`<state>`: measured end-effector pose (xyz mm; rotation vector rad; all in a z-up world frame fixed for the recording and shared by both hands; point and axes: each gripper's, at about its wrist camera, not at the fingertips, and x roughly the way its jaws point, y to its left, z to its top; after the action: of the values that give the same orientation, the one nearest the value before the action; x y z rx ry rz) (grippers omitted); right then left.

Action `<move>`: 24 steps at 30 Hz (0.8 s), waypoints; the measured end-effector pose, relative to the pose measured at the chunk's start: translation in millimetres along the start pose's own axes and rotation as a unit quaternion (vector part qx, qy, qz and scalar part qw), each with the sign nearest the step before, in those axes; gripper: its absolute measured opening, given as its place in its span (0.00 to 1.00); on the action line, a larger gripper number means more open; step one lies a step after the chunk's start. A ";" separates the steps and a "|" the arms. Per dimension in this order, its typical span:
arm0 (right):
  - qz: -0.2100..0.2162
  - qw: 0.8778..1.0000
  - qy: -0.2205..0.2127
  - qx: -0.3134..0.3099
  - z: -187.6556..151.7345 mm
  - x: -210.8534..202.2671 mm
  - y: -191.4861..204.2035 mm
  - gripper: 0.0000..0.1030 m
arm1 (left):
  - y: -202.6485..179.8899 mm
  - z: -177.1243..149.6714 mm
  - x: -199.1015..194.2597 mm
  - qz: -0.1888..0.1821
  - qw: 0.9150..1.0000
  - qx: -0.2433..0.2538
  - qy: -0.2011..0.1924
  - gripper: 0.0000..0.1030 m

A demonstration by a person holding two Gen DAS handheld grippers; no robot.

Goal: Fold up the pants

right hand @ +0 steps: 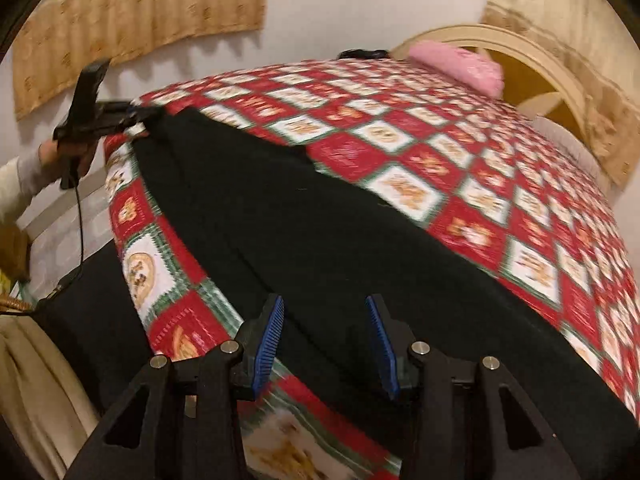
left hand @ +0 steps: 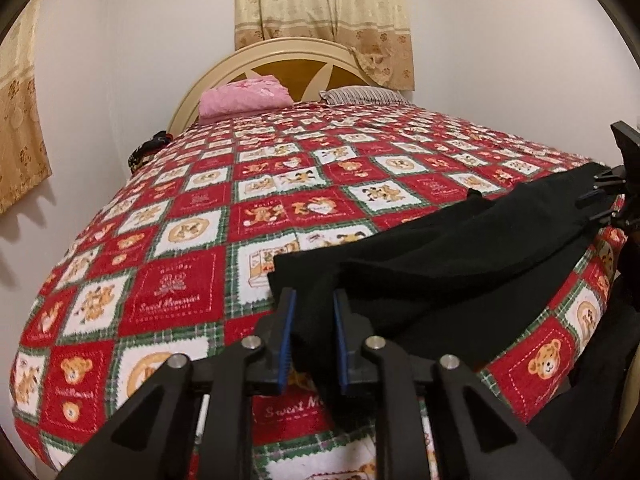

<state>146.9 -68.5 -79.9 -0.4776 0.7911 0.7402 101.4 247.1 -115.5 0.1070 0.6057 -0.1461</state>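
Black pants (left hand: 460, 252) lie along the near edge of a bed with a red, white and green teddy-bear bedspread (left hand: 240, 200). My left gripper (left hand: 314, 320) has its blue pads partly closed around one end of the pants. In the right wrist view the pants (right hand: 320, 220) stretch across the bedspread (right hand: 480, 168). My right gripper (right hand: 325, 320) is open over the cloth, with pads wide apart. The right gripper (left hand: 600, 200) shows at the far right of the left wrist view, at the pants' other end. The left gripper (right hand: 140, 116) shows at upper left, at the pants' end.
A pink folded blanket (left hand: 246, 96) and a striped pillow (left hand: 364, 96) lie by the cream headboard (left hand: 280, 50). A dark object (left hand: 148, 150) sits at the bed's far left edge. Curtains hang on the walls. The bed's edge drops off near me.
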 end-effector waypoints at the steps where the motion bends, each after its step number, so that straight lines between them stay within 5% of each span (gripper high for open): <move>1: 0.001 1.000 0.003 -0.009 2.2 4.9 3.8 0.43 | -0.6 2.2 0.6 0.003 1.000 0.006 0.000 0.18; 9: -0.024 0.996 0.044 -0.074 0.3 37.2 23.4 0.42 | -1.5 11.3 5.6 0.007 0.999 0.035 0.002 0.16; 12: -0.013 0.996 0.040 -0.073 3.1 33.0 23.3 0.07 | -4.1 12.4 0.5 0.009 0.999 0.047 -0.003 0.16; 19: -0.007 0.997 0.019 -0.069 10.8 -0.5 23.3 0.02 | -1.1 4.0 -10.8 -0.001 0.999 0.047 -0.011 0.15; 24: 0.018 0.996 0.046 -0.069 -1.4 10.3 32.0 0.02 | 2.1 -13.7 -9.5 -0.005 0.999 0.037 0.004 0.15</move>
<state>127.4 -44.2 -92.3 -0.6264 0.8394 0.8149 86.4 252.1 -121.1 0.1752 0.6092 -0.1786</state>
